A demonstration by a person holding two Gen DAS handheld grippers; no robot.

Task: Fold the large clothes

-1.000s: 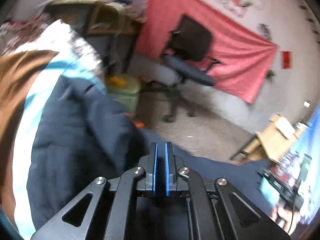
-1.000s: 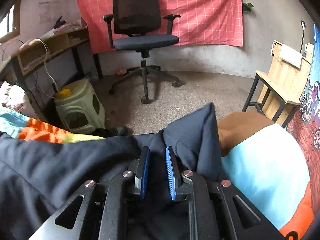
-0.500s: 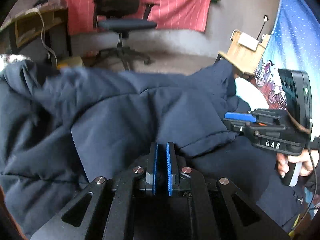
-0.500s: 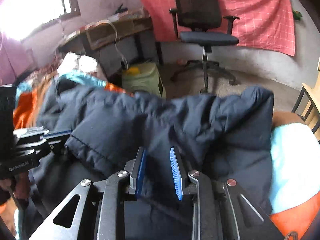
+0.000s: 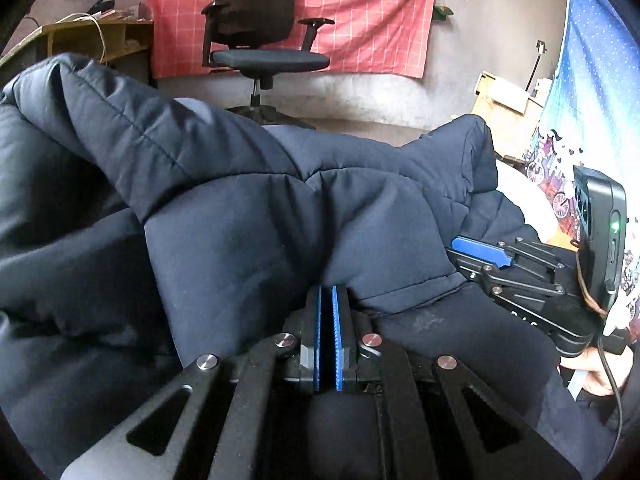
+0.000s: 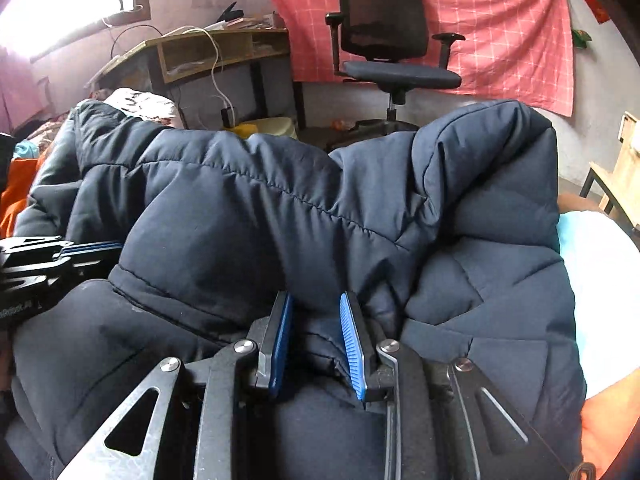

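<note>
A large navy padded jacket point(image 5: 280, 208) lies bunched across the bed and fills both views, one part doubled over the rest. My left gripper point(image 5: 328, 294) points down at the folded hem, its blue pads nearly touching with only a thin dark strip of cloth between them. In the right wrist view the left gripper point(image 6: 92, 246) pokes in under the fold at the left edge. My right gripper point(image 6: 316, 304) clamps a thick bunch of the jacket point(image 6: 320, 208) between its pads. From the left wrist view, the right gripper point(image 5: 480, 250) reaches in from the right, held by a hand point(image 5: 596, 372).
A black office chair point(image 6: 392, 40) stands beyond the bed before a red cloth point(image 6: 500, 28) on the wall. A wooden desk point(image 6: 208, 52) and a pale green stool point(image 6: 268, 126) are at the left. The bed cover point(image 6: 600, 264), light blue and orange, shows at the right.
Both grippers have come down toward the bed with the jacket's edge, laying it over the rest. The left view has swung round to face the chair, and the right gripper now shows in it.
</note>
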